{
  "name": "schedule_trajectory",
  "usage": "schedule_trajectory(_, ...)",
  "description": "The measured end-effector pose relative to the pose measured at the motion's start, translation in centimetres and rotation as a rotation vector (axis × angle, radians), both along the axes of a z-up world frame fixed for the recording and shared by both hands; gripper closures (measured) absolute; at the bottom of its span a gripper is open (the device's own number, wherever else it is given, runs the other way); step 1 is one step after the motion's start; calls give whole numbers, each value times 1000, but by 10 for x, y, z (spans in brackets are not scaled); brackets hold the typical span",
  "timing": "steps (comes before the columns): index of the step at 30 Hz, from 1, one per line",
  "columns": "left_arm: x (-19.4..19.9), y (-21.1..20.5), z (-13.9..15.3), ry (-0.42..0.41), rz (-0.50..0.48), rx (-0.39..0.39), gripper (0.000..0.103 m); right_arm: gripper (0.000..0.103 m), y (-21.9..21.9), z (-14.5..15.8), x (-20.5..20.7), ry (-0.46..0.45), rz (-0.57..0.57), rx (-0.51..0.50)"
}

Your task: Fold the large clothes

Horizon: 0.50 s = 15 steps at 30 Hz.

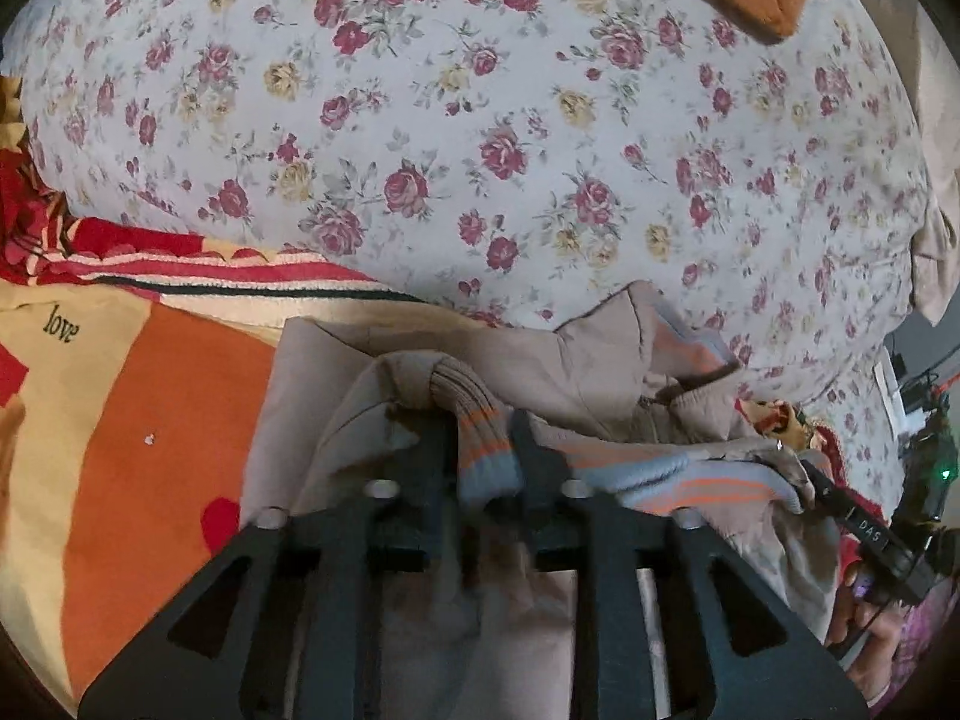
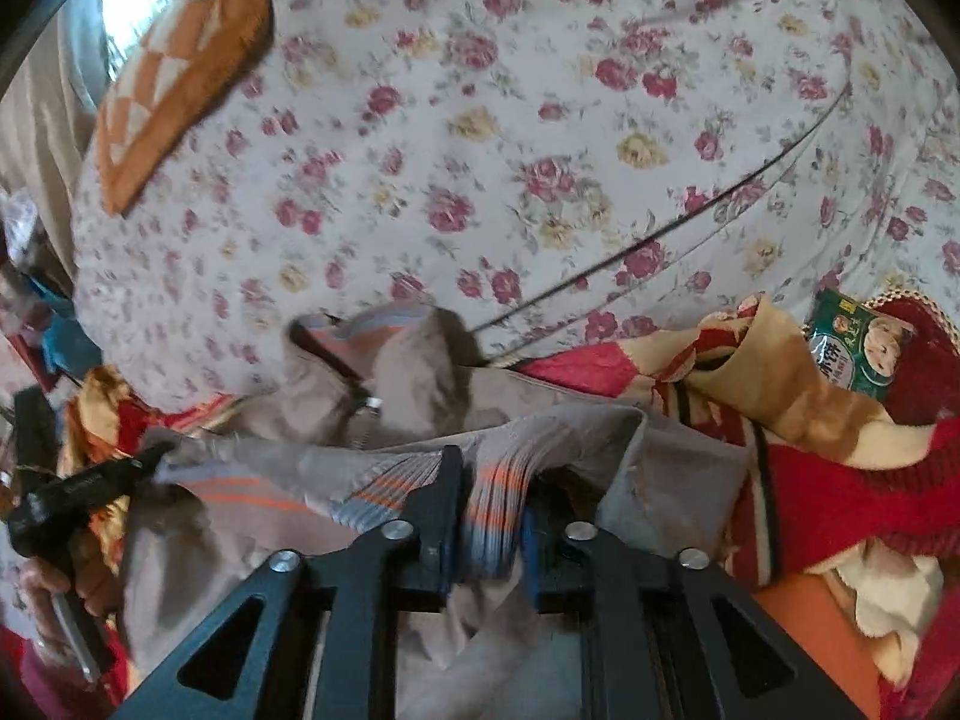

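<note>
The beige padded jacket with striped ribbed hem [image 1: 540, 372] lies bunched on the floral bed [image 1: 480, 120], at 6 o'clock. Left gripper [image 1: 486, 450] and right gripper [image 2: 489, 498] each clench its hem, probably to spread it flat for folding.

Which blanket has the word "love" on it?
The orange blanket beside the left claw. The floral quilt shows only roses, no word.
</note>
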State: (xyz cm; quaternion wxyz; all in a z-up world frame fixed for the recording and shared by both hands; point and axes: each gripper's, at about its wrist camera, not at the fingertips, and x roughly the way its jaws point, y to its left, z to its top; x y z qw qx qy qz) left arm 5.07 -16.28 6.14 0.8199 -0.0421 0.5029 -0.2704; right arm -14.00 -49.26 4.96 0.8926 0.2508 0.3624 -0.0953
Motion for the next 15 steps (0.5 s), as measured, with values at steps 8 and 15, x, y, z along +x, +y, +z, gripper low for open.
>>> schedule_trajectory(8, -26, 11, 30, -71, -27, 67, 41, 50, 11, 30, -22, -42, -11, 6)
schedule_trajectory(15, -70, 20, 29, -99, -13, 165, 41, 39, 70, 41, -23, 4, 113, -77)
